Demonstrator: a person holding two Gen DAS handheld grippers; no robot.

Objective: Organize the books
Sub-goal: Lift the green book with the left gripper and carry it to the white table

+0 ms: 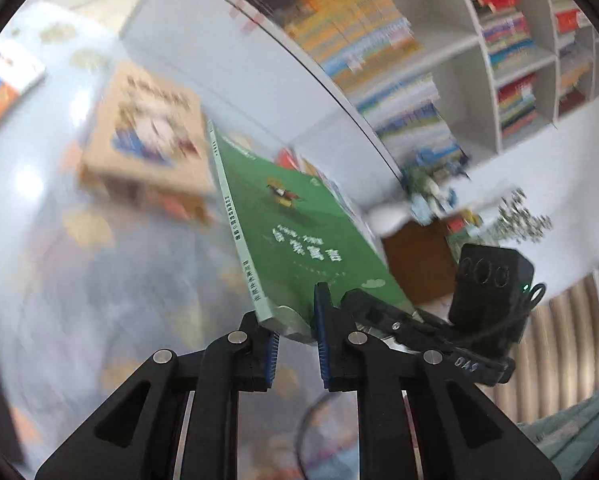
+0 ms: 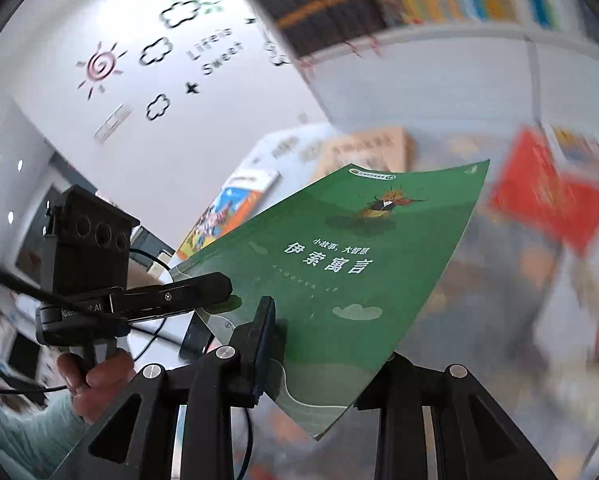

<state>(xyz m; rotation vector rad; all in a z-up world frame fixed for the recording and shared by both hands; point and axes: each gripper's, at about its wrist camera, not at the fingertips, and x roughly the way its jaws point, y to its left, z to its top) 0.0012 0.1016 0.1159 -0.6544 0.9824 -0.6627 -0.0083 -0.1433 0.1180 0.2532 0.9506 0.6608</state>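
A thin green book (image 1: 299,220) with white title lettering hangs tilted in the air above a pale surface strewn with blurred books. My left gripper (image 1: 297,328) is shut on the book's near corner, blue pads on either side of it. In the right wrist view the same green book (image 2: 359,260) fills the middle. My right gripper (image 2: 327,344) is shut on its lower edge, one finger (image 2: 265,332) on the cover and the other hidden under the book. The left gripper (image 2: 215,286) clamps the book's left corner there; the right gripper (image 1: 379,308) shows beside the book in the left wrist view.
A tan book (image 1: 151,132) and a blue-and-orange book (image 2: 235,208) lie on the surface below, with a red book (image 2: 547,200) to the right. White shelves (image 1: 511,60) packed with books stand behind. A person's hand (image 2: 95,376) grips the left gripper's handle.
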